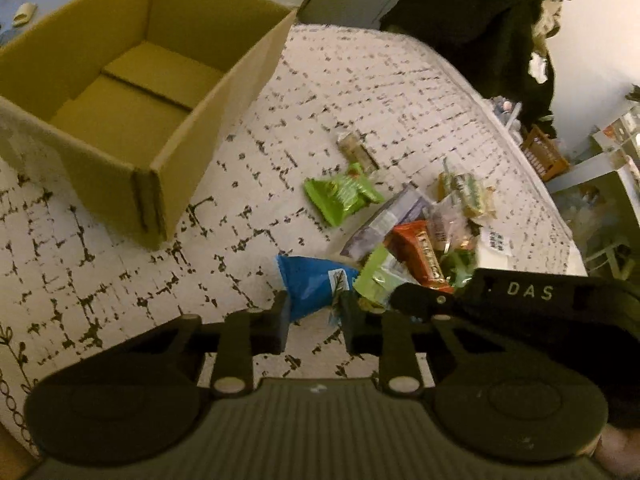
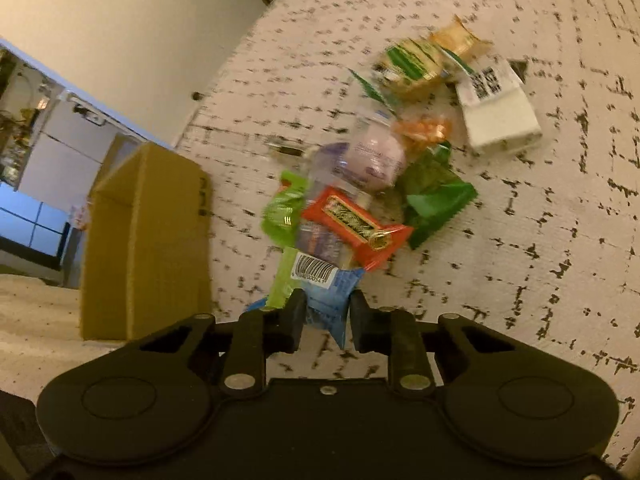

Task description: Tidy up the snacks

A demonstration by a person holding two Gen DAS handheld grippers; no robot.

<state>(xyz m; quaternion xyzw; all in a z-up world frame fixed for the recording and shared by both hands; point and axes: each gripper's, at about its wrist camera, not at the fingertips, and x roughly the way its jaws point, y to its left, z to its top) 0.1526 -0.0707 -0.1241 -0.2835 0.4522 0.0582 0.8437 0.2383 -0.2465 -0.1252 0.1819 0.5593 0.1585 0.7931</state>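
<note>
A blue snack packet point(image 1: 310, 286) lies at the near edge of a pile of snacks on a white, black-flecked cover. My left gripper point(image 1: 314, 316) is shut on its lower end. In the right wrist view the same blue packet point(image 2: 326, 300), with a barcode label, sits pinched between the pads of my right gripper point(image 2: 326, 318). From the right, the right gripper point(image 1: 394, 300) reaches in beside the packet in the left wrist view. An orange-red bar point(image 2: 352, 220) and a pale green packet point(image 1: 376, 280) lie just behind. An open, empty cardboard box point(image 1: 224, 92) stands to the left.
Further snacks lie behind: a bright green packet point(image 1: 340, 196), a dark green one point(image 2: 436, 196), a white carton with a code label point(image 2: 496, 116). The cover's edge curves along the right, with a wooden crate point(image 1: 544, 156) and dark clothing point(image 1: 480, 20) beyond.
</note>
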